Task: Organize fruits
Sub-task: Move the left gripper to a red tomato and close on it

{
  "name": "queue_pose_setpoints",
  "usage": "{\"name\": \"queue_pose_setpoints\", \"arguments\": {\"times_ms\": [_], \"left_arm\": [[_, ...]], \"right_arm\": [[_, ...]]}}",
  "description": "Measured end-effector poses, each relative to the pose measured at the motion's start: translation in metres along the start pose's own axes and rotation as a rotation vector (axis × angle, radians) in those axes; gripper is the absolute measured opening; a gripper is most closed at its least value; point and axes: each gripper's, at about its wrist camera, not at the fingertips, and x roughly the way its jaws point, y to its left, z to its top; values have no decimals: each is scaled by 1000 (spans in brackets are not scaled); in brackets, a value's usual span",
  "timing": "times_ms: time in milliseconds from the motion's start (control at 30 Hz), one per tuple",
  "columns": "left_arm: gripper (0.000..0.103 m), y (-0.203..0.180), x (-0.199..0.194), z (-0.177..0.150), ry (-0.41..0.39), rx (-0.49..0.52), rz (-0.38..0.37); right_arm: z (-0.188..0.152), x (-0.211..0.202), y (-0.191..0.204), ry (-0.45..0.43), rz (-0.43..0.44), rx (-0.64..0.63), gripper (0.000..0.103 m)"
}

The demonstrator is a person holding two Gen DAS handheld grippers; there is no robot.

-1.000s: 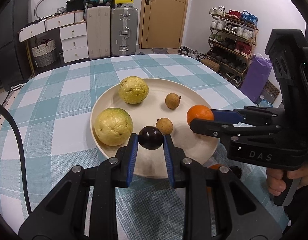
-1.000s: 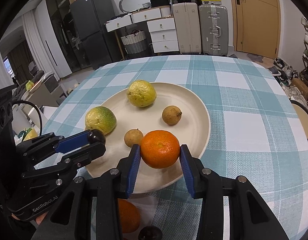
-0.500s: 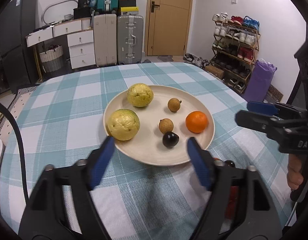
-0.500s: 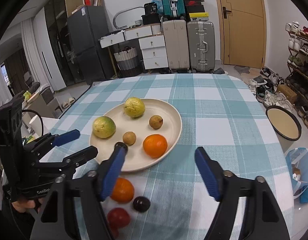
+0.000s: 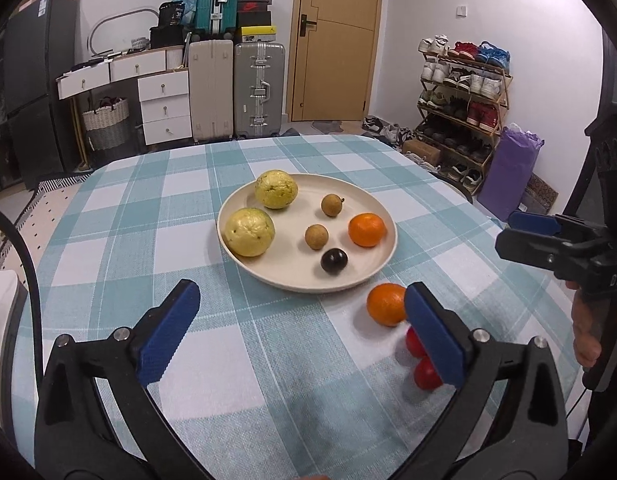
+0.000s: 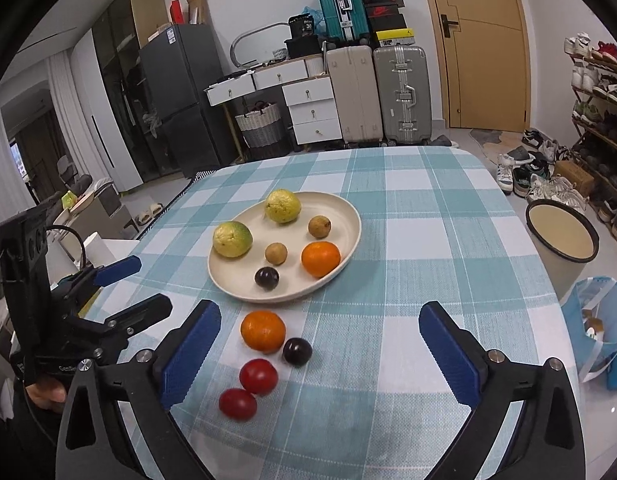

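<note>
Left claw (image 5: 300, 332) opening wide, nothing between its jaws. Right claw (image 6: 320, 354) likewise opening, jaws empty above the checked surface (image 6: 428, 240). On the cream plate (image 6: 340, 208): two yellow-green guavas (image 6: 232, 239) at 9 and 12 o'clock, two small brown fruits (image 6: 276, 253) near centre, an orange (image 6: 320, 258) at 4 o'clock, a dark plum (image 6: 267, 278) at 6 o'clock. Off the plate at 6 o'clock, on the cloth: a second orange (image 6: 263, 331), just beside it a second dark plum (image 6: 297, 351), two red fruits (image 6: 258, 376) nearer the camera.
</note>
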Motion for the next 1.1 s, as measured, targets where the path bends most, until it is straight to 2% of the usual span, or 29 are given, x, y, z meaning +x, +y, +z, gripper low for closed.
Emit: {"name": "queue_pose_setpoints", "arguments": {"times_ms": [267, 633, 867, 1100], "left_arm": [[102, -10, -9, -16, 13, 15, -21], [102, -26, 7, -25, 75, 33, -51], [102, -28, 13, -28, 114, 3, -109], [102, -47, 19, -34, 147, 45, -146]], "right_arm": [[-7, -3, -8, 22, -27, -2, 102], [-11, -1, -14, 46, -44, -6, 102], [-14, 4, -15, 71, -47, -10, 102], [-16, 7, -17, 81, -44, 1, 103]]}}
